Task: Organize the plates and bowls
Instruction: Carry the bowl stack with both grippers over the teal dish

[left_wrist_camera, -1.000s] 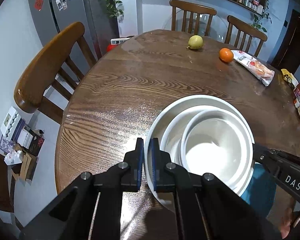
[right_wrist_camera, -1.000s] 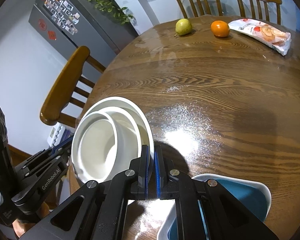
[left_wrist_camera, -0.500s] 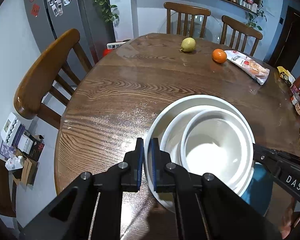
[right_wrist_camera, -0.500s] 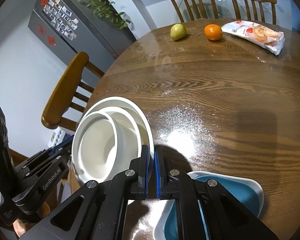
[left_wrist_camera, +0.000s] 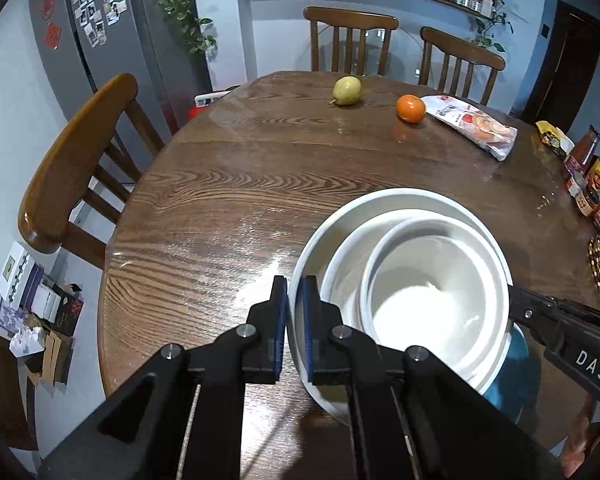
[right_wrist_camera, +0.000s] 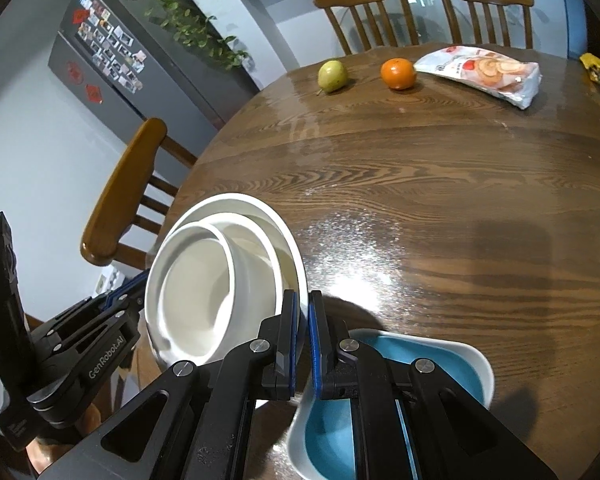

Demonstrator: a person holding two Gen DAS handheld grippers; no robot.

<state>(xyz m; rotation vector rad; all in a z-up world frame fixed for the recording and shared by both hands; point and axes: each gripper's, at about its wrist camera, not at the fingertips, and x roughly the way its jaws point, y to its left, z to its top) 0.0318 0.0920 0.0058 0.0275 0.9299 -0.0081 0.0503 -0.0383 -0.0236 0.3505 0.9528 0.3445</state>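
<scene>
Both grippers angle downward, clamped on opposite rims of the plate: left gripper at its left edge, right gripper at its right.

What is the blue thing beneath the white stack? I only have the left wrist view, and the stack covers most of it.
Observer: From the right wrist view, it is a rounded-square dish with a white rim and a blue inside, lying on the table.
Operator: And the plate, is its right edge really gripped? The fingertips there are hidden for me.
Observer: Yes. The right tool is shut on the plate's rim, across from the left tool.
</scene>
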